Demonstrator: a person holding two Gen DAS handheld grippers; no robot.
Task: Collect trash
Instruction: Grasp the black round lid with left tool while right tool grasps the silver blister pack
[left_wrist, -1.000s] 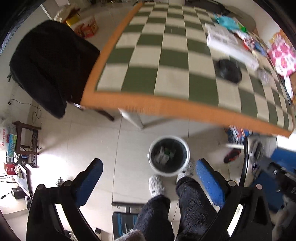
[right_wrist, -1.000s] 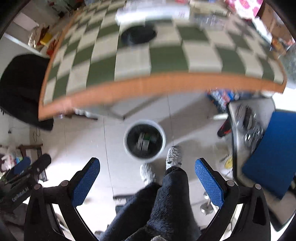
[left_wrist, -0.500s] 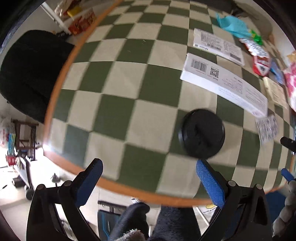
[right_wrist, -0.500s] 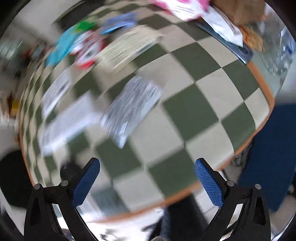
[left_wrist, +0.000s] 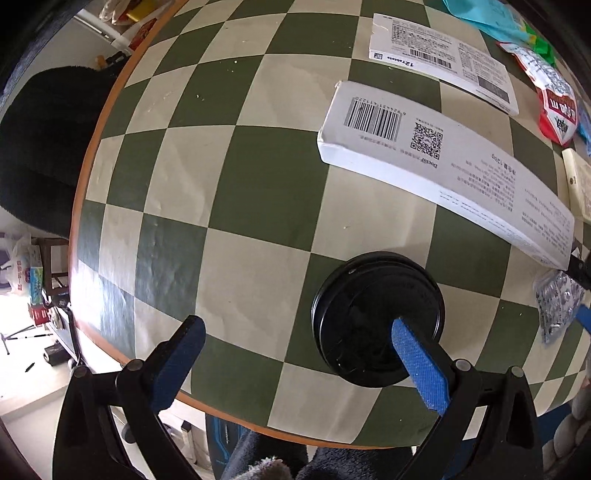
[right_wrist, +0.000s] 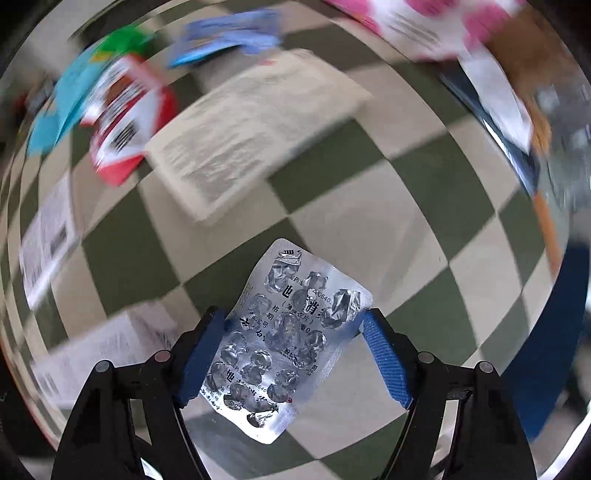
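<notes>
Both grippers over table (left_wrist: 258, 192): L (left_wrist: 295, 354) spread above black lid (left_wrist: 369, 302); R (right_wrist: 291, 347) closing round blister pack (right_wrist: 288, 332).

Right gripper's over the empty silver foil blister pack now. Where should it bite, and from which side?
Take the silver foil blister pack across its narrow width, on the two long edges, coming straight down from above. It lies flat on the checked green-and-cream table, so there is no raised part to grab. The right gripper already straddles it, jaws just closing, blue pads beside both long edges.
</notes>
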